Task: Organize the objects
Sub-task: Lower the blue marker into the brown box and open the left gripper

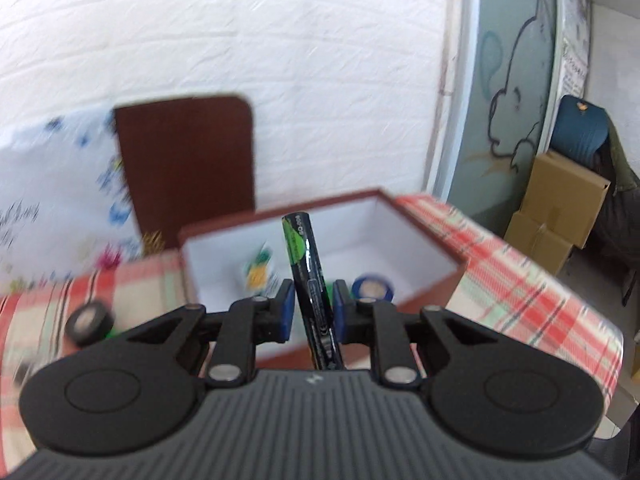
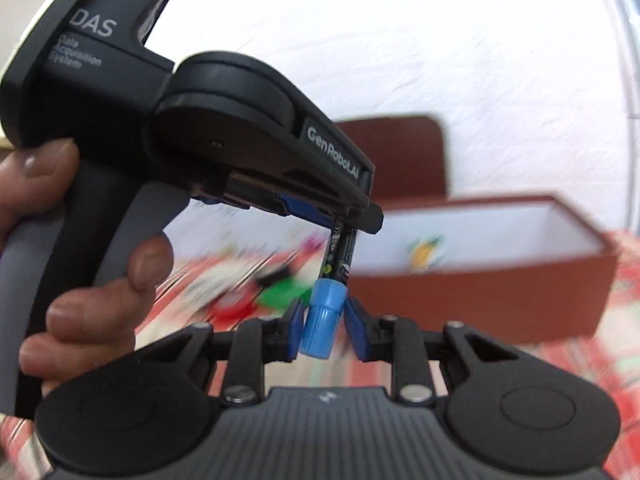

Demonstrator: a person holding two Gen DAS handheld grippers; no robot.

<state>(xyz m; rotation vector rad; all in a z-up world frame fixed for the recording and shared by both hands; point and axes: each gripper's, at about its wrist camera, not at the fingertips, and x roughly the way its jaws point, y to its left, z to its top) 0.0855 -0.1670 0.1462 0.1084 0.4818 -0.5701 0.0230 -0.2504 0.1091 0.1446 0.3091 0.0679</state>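
Holding a black-and-green battery (image 1: 310, 280) upright in the clamped left gripper (image 1: 312, 304), just short of the open box (image 1: 424, 292); right gripper (image 2: 325, 326) pinching a blue cap (image 2: 323, 316).

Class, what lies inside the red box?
In the box: a blue tape roll and a blurred green-yellow item. The battery and left gripper hide the near floor.

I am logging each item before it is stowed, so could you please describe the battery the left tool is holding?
The battery is a slim black cylinder with a glossy green-printed wrap near its top. It stands almost upright, pinched between the blue pads of the left tool, in front of the open red box.
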